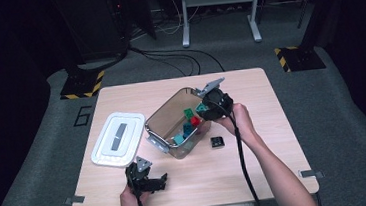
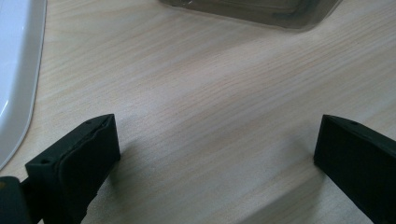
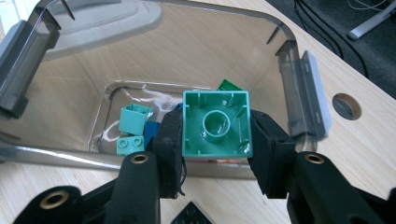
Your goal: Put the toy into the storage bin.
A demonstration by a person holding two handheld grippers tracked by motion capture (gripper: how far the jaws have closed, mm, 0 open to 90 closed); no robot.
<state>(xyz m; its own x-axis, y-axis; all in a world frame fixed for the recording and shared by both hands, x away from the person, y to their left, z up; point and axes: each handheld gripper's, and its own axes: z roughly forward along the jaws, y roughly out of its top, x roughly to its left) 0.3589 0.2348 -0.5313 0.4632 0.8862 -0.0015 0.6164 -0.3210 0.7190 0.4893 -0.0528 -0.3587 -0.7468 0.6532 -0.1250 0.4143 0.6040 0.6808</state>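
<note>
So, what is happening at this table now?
A person is putting toy bricks into a clear plastic box. The right hand-held gripper is shut on a teal brick and holds it over the open box, where other bricks lie. The left hand-held gripper is open above bare table. The white lid lies beside the box.

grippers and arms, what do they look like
Both grippers, left and right, are black, each with two blocky black jaws and a grey three-cornered plate on top. The right gripper view shows brass-coloured eyelets at its jaw pivots. A black cable trails from the right one toward the person. The forearms are bare, no sleeves visible.
</note>
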